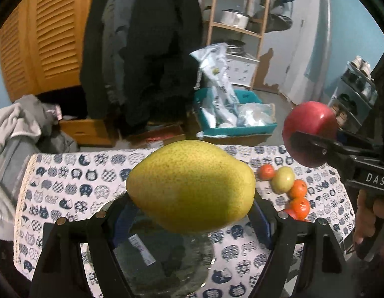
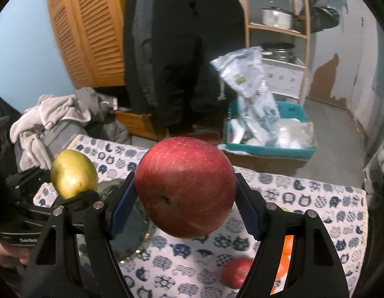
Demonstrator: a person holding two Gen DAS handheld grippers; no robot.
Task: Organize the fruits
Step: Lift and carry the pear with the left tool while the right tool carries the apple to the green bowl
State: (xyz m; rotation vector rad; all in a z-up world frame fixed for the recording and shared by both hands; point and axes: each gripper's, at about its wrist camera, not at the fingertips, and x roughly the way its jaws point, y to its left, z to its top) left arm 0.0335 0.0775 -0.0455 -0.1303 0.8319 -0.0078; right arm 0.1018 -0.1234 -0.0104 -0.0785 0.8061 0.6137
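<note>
A large yellow-green pear (image 1: 190, 186) fills the middle of the left wrist view, and my left gripper (image 1: 190, 198) is shut on it with the blue pads on both sides. Under it lies a clear glass plate (image 1: 162, 260) on the cat-print tablecloth (image 1: 67, 186). My right gripper (image 2: 185, 181) is shut on a red apple (image 2: 185, 186), held in the air over the cloth to the right of the plate (image 2: 132, 226). Each view shows the other gripper's fruit: the apple (image 1: 310, 129) and the pear (image 2: 74, 173).
Loose fruit lies on the cloth at the right: a small green pear (image 1: 282, 180), three oranges (image 1: 300, 206) and another red apple (image 2: 236, 272). Beyond the table are a teal basket (image 1: 241, 129) of plastic bags, hanging dark coats (image 1: 152, 49) and a heap of clothes (image 1: 20, 126).
</note>
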